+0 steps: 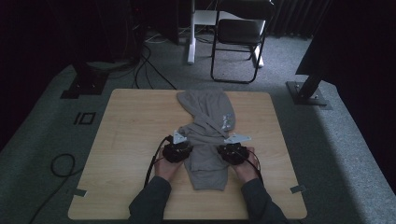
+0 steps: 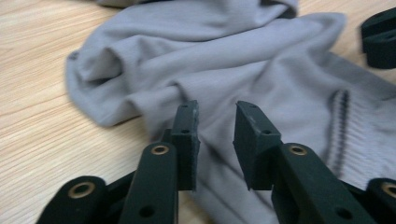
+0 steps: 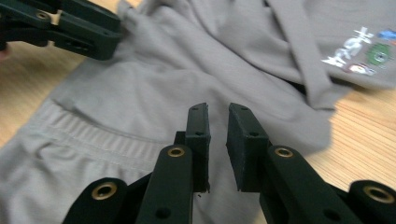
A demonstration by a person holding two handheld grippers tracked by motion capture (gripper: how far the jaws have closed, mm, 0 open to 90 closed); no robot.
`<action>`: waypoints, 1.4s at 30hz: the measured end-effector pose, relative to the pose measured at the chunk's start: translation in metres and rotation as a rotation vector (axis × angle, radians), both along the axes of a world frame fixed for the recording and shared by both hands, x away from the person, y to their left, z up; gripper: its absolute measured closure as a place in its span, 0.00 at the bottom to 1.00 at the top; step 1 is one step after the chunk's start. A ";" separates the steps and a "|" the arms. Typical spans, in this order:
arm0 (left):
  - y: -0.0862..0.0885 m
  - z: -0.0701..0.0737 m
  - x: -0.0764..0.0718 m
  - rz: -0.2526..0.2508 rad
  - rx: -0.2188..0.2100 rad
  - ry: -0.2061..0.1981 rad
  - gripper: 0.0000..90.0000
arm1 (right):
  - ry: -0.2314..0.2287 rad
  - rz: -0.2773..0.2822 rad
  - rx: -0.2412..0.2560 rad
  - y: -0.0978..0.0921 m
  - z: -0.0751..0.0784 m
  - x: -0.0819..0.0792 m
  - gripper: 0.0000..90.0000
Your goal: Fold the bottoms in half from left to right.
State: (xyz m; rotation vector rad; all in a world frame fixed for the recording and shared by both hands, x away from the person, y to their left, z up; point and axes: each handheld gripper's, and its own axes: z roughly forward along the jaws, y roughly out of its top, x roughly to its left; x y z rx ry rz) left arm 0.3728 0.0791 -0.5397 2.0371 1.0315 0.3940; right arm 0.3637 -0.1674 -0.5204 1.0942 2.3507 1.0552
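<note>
We cannot read the small print [image 3: 359, 53] on the grey garment [image 3: 154, 88]; it is blurred, and the right gripper view's right edge cuts it. In the high view the grippers cover the garment's side edges, and the bottom edge cuts the person's sleeves [image 1: 150, 203]. In the left gripper view the far gripper [image 2: 379, 37] is cut by the right edge, its jaws out of sight.

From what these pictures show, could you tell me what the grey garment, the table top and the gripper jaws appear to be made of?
The grey garment looks like soft, matte knit jersey, probably cotton blend: it drapes in loose folds and has a ribbed, stitched band. The table top seems light wood or wood-look laminate, with straight grain lines and a low sheen. The left gripper and right gripper look like matte black moulded plastic with brass-coloured eyelets.
</note>
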 end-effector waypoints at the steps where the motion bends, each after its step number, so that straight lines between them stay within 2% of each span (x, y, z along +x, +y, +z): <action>1: -0.003 -0.001 0.000 -0.010 0.008 -0.003 0.80 | 0.001 0.002 -0.009 0.002 -0.001 0.000 0.88; 6: -0.018 -0.011 0.001 -0.062 0.081 0.026 0.86 | 0.053 -0.002 -0.053 0.009 -0.017 0.011 0.90; 8: -0.018 -0.013 0.000 -0.054 0.068 0.017 0.88 | 0.070 0.001 -0.069 0.008 -0.024 0.014 0.91; 9: -0.018 -0.013 0.001 -0.050 0.065 0.021 0.89 | 0.069 0.004 -0.048 0.005 -0.025 0.013 0.91; 12: -0.016 -0.013 0.002 -0.043 0.054 0.033 0.92 | 0.077 0.037 -0.038 0.002 -0.025 0.011 0.87; 15: -0.017 -0.013 0.001 -0.029 0.051 0.033 0.92 | 0.083 0.098 -0.017 0.002 -0.025 0.002 0.85; 20: -0.018 -0.014 0.000 -0.014 0.043 0.026 0.92 | 0.101 0.151 0.039 0.002 -0.024 -0.015 0.84; 23: -0.016 -0.014 0.000 -0.017 0.036 0.034 0.92 | 0.100 0.185 0.053 0.005 -0.024 -0.026 0.83; 28: -0.016 -0.014 0.001 -0.015 0.028 0.041 0.92 | 0.119 0.245 0.066 0.009 -0.022 -0.043 0.81; 34: -0.014 -0.013 0.002 -0.020 0.022 0.054 0.92 | 0.154 0.360 0.054 0.019 -0.020 -0.062 0.80; 36: -0.014 -0.014 0.002 -0.024 0.016 0.057 0.91 | 0.150 0.392 0.050 0.020 -0.020 -0.065 0.79; 38: -0.013 -0.014 0.001 -0.028 0.010 0.054 0.89 | 0.132 0.379 0.045 0.021 -0.020 -0.064 0.75; 39: -0.013 -0.014 0.000 -0.029 0.009 0.055 0.89 | 0.118 0.354 0.046 0.020 -0.019 -0.062 0.73; 42: -0.012 -0.014 -0.005 -0.035 0.012 0.060 0.91 | 0.060 0.229 0.012 0.014 -0.018 -0.051 0.67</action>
